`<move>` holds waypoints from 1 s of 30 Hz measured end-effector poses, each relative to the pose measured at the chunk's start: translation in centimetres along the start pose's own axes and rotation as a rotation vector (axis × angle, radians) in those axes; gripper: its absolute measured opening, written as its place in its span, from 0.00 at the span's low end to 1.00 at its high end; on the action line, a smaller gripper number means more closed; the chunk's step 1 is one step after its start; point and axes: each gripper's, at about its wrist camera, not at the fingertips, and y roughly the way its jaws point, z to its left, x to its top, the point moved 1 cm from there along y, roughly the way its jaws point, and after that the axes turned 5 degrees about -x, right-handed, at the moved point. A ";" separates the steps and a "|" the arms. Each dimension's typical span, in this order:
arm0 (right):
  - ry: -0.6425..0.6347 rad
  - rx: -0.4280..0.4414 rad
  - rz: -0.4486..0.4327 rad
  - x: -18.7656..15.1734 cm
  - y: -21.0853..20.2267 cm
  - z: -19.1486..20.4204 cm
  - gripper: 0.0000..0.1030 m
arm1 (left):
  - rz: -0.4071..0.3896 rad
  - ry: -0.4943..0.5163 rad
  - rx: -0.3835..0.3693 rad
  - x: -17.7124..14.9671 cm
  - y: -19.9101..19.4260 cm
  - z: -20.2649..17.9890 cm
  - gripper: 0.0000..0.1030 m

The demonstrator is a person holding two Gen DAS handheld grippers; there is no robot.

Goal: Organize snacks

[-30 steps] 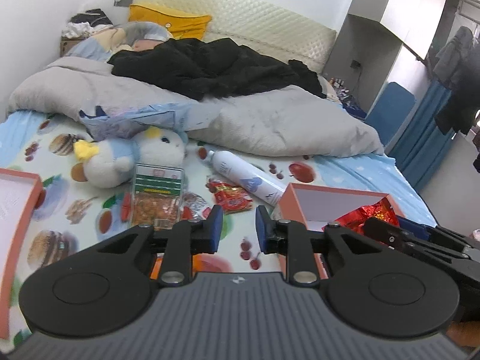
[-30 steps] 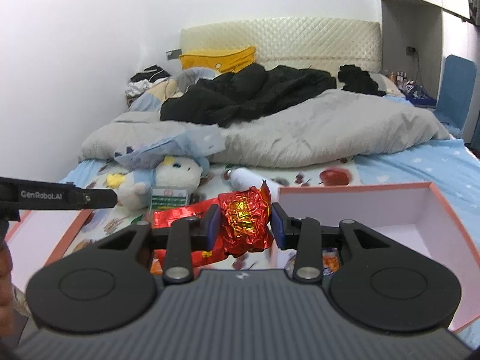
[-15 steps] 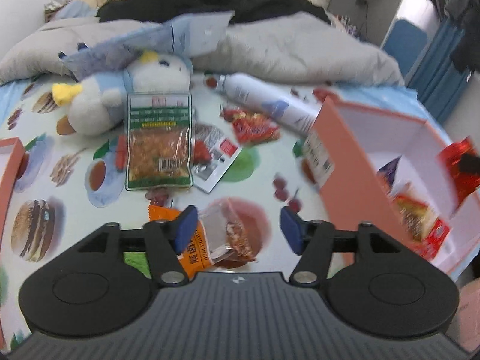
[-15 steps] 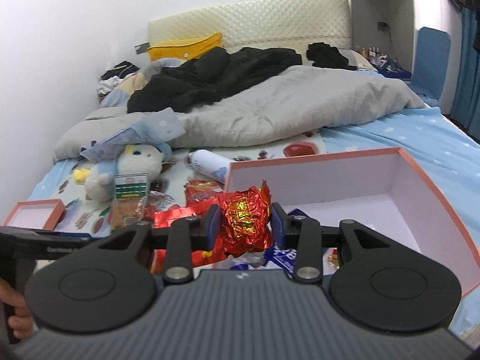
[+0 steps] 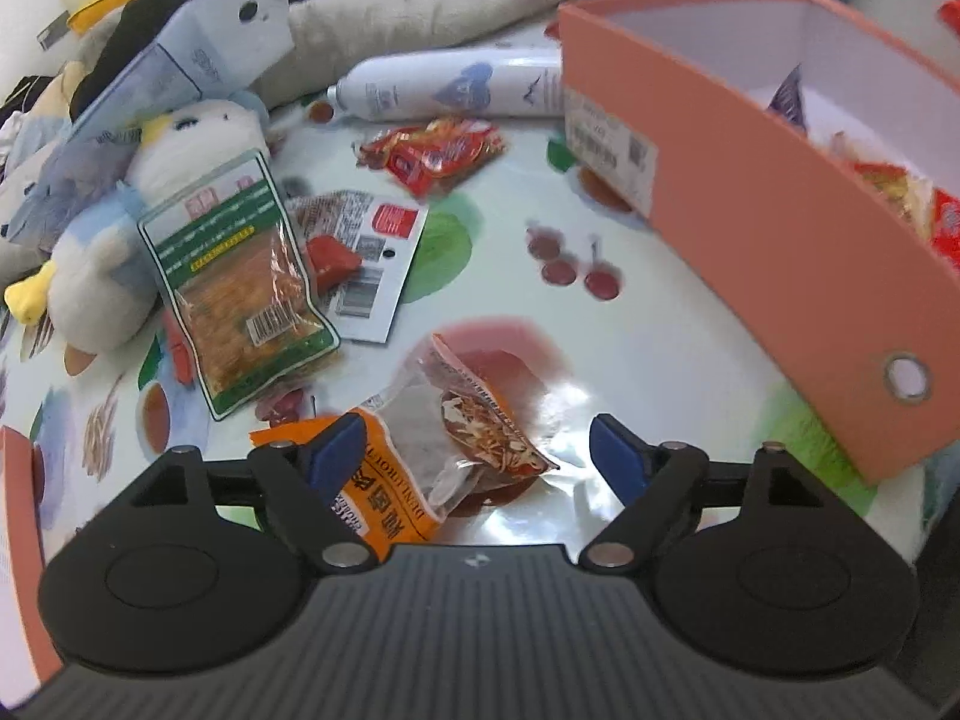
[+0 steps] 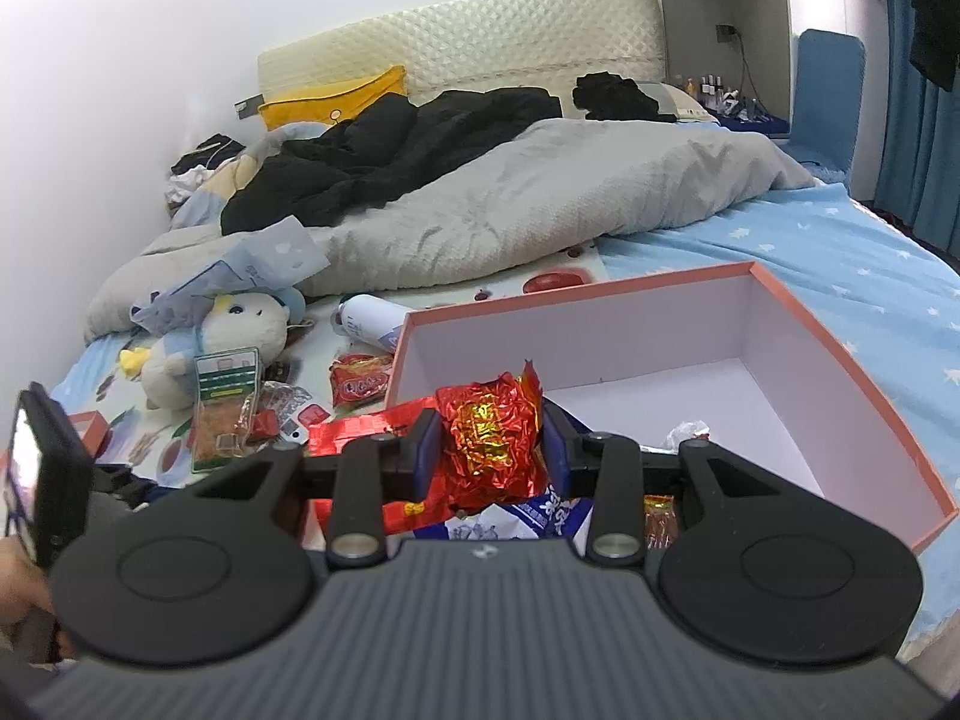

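My left gripper [image 5: 477, 450] hangs low over the bed sheet with its jaws opening wide. An orange and clear snack packet [image 5: 444, 444] lies between its fingers, and the pads do not press on it. More snacks lie beyond: a green-edged packet [image 5: 240, 282], a white and red packet [image 5: 366, 258] and a red packet [image 5: 435, 150]. My right gripper [image 6: 489, 441] is shut on a crinkled red foil snack [image 6: 489, 438], held over the near corner of the orange box [image 6: 870, 396]. Several snacks lie in that box, a blue and white packet [image 6: 516, 519] among them.
A white spray bottle [image 5: 456, 87] lies beside the box's far end. A plush duck [image 5: 102, 264] rests left of the snacks under a pale blue paper bag [image 5: 180, 72]. An orange lid [image 6: 90, 426] sits at the left. A grey duvet [image 6: 540, 210] and black clothes fill the far bed.
My left gripper dropped toward the sheet, tilted down and opened over the orange packet. My right gripper, still holding the red foil snack, moved over the orange box.
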 end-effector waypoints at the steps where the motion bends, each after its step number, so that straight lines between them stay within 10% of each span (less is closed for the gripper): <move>1: 0.002 -0.001 0.000 0.0 0.0 -0.1 0.38 | 0.008 -0.007 0.017 0.0 0.5 0.0 0.82; 15: 0.010 -0.015 0.015 -0.5 0.5 -0.8 0.38 | 0.033 -0.150 0.119 -0.5 2.2 1.5 0.56; 30: -0.040 -0.011 -0.029 1.6 0.7 0.0 0.38 | -0.083 -0.201 0.029 4.8 -4.0 0.8 0.28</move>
